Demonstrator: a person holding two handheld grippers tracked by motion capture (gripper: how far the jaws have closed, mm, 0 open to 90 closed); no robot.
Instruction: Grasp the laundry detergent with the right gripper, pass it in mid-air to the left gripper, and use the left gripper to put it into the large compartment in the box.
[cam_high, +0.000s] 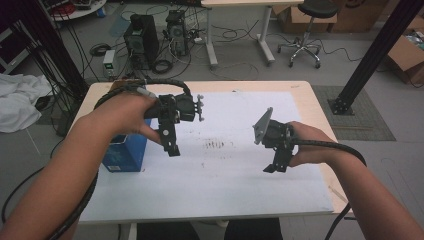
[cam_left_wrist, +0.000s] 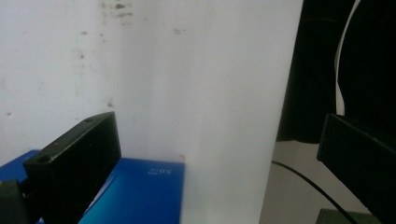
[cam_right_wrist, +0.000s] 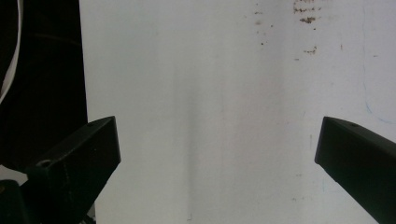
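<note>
A workshop room with a grey floor surrounds a light wooden table (cam_high: 310, 100) whose top is covered by a large white sheet (cam_high: 225, 175). The sheet carries a small patch of brownish smudges (cam_high: 215, 144) near its middle. Beyond the far edge of the table, on the floor, stand two dark computer towers (cam_high: 142, 37) among loose cables, and a black stool on wheels (cam_high: 306, 30) sits at the far right. A cardboard box (cam_high: 407, 57) lies at the right edge of the room, and white cloth (cam_high: 17, 100) is heaped at the far left.

A person's forearms come in from the near side, each hand holding a gripper above the sheet. The left gripper (cam_high: 172, 149) hangs over the left part of the sheet, its black jaws pointing down; in the left gripper view they stand wide apart with nothing between them. Just to its left, a blue box (cam_high: 125, 152) stands on the table at the sheet's left edge; in the left gripper view the blue box (cam_left_wrist: 140, 196) lies beneath the left jaw, not touching it.

The right gripper (cam_high: 276, 167) hangs over the right part of the sheet, well apart from the blue box. Its jaws also stand wide apart, with bare white sheet (cam_right_wrist: 210, 116) between them.
</note>
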